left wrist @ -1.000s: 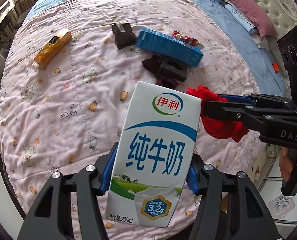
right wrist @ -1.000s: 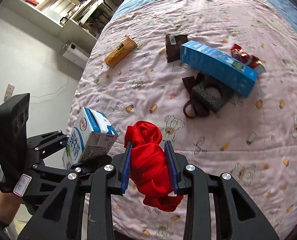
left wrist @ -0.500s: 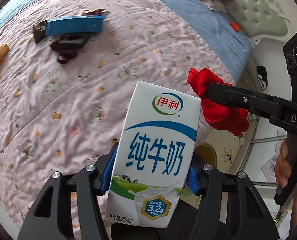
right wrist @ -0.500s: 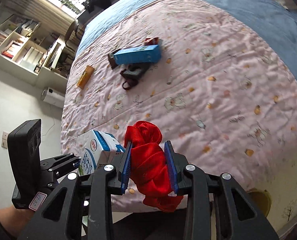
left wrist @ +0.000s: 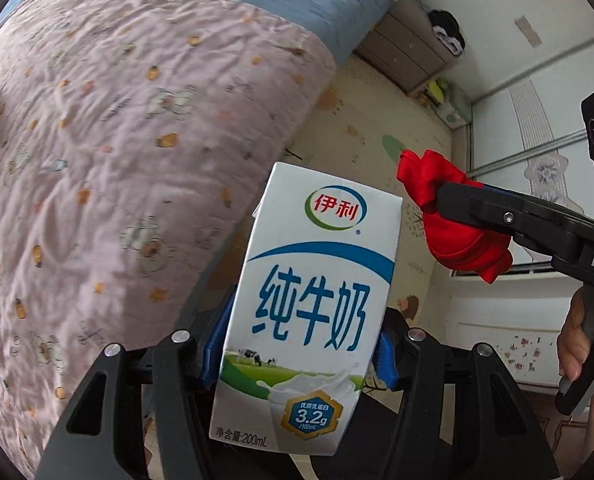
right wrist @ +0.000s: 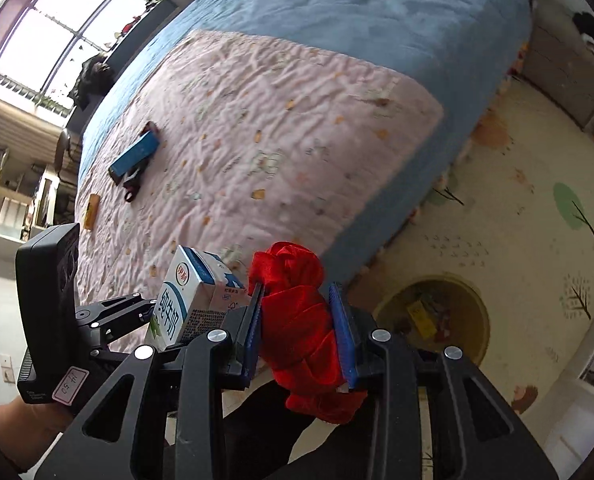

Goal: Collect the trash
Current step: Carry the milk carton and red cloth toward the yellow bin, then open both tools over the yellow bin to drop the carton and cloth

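My left gripper (left wrist: 297, 356) is shut on a white and blue milk carton (left wrist: 309, 304), held upright beside the bed's edge. The carton also shows in the right wrist view (right wrist: 189, 304). My right gripper (right wrist: 297, 328) is shut on a crumpled red cloth (right wrist: 297, 320). In the left wrist view the red cloth (left wrist: 449, 216) hangs in the air to the carton's right. A round yellow bin (right wrist: 437, 316) with trash inside stands on the floor, below and right of the right gripper.
The pink quilt (right wrist: 277, 120) covers the bed (left wrist: 97, 140). On it lie a blue box (right wrist: 135, 154), a dark item (right wrist: 131, 188) and an orange box (right wrist: 91, 210). A patterned play mat (right wrist: 517, 208) covers the floor. A grey cabinet (left wrist: 409, 44) stands by the wall.
Both grippers have swung right, away from the bed and out over the floor, still holding the carton and the cloth. The yellow bin has come into fuller view.
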Motion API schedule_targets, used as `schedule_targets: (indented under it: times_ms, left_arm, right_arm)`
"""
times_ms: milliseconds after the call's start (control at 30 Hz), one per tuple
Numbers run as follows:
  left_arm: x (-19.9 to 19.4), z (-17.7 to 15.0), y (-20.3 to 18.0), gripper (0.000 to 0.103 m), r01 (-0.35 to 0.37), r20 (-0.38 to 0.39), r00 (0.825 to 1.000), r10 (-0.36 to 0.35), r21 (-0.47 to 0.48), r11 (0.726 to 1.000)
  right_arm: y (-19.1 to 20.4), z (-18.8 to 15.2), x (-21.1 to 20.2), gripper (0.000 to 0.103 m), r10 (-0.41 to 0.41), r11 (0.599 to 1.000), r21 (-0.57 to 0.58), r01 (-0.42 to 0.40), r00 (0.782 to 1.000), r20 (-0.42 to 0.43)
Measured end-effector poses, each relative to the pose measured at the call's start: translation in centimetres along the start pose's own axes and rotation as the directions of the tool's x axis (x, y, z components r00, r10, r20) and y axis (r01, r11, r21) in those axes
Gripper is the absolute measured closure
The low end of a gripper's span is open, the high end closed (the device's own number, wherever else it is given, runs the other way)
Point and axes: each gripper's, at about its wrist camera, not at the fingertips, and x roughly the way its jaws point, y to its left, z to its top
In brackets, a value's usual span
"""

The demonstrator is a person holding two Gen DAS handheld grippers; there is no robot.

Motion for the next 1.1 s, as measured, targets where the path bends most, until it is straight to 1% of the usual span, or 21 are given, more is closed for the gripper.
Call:
schedule_targets:
  times_ms: [167, 267, 433, 467, 533, 567, 600, 633, 733, 833, 967, 1100]
  left_arm:
    - [5.1, -0.4, -5.6, 0.045, 0.026, -0.085, 0.996, -0.021, 0.056, 0.998]
    - [7.5, -0.6, -7.8, 0.045, 0.068, -0.123, 0.991, -0.06, 0.064, 0.996]
    - [10.4, -0.7, -10.5, 0.044, 0.069, -0.179, 0.983, -0.048, 0.112, 0.991]
    - [10.8, -0.7, -10.9, 0.044, 0.07, -0.185, 0.982, -0.047, 0.121, 0.99]
    - [11.5, -0.7, -11.5, 0.042, 0.081, -0.203, 0.978, -0.054, 0.129, 0.988]
    - [12.0, -0.7, -11.9, 0.039, 0.081, -0.213, 0.976, -0.051, 0.133, 0.988]
    - [12.3, -0.8, -12.0, 0.029, 0.061, -0.213, 0.977, -0.03, 0.138, 0.989]
    - [12.6, -0.9, -12.2, 0.024, 0.049, -0.209, 0.978, -0.019, 0.142, 0.989]
    - [13.3, -1.4, -12.6, 0.024, 0.054, -0.226, 0.974, -0.02, 0.142, 0.988]
    - [13.4, -1.7, -12.8, 0.024, 0.048, -0.221, 0.975, -0.014, 0.151, 0.987]
    - [12.9, -1.9, -12.4, 0.024, 0.036, -0.211, 0.977, -0.003, 0.15, 0.988]
    - [12.1, -1.9, -11.5, 0.024, 0.037, -0.19, 0.982, -0.012, 0.129, 0.991]
  right_arm:
    - [-7.3, -4.1, -1.2, 0.071, -0.037, 0.992, 0.117, 0.04, 0.999, -0.027]
    - [-10.1, -5.9, -1.5, 0.071, -0.054, 0.985, 0.161, 0.06, 0.998, -0.039]
    - [-13.3, -7.8, -1.9, 0.07, -0.056, 0.976, 0.208, 0.064, 0.997, -0.045]
    - [-13.7, -8.0, -2.0, 0.068, -0.055, 0.975, 0.213, 0.063, 0.998, -0.044]
    - [-14.6, -8.4, -2.1, 0.055, -0.037, 0.973, 0.224, 0.049, 0.998, -0.057]
    - [-15.0, -8.5, -2.2, 0.052, -0.038, 0.972, 0.231, 0.051, 0.997, -0.06]
    - [-15.4, -8.7, -2.3, 0.049, -0.041, 0.97, 0.236, 0.054, 0.997, -0.06]
    - [-15.7, -8.8, -2.4, 0.049, -0.044, 0.97, 0.238, 0.057, 0.997, -0.061]
    - [-16.5, -9.1, -2.7, 0.049, -0.052, 0.966, 0.251, 0.065, 0.997, -0.059]
    - [-16.8, -9.2, -2.9, 0.049, -0.052, 0.964, 0.256, 0.065, 0.997, -0.057]
    - [-16.3, -8.9, -2.8, 0.049, -0.055, 0.969, 0.239, 0.069, 0.997, -0.063]
    - [-15.3, -8.5, -2.5, 0.049, -0.052, 0.973, 0.222, 0.065, 0.997, -0.063]
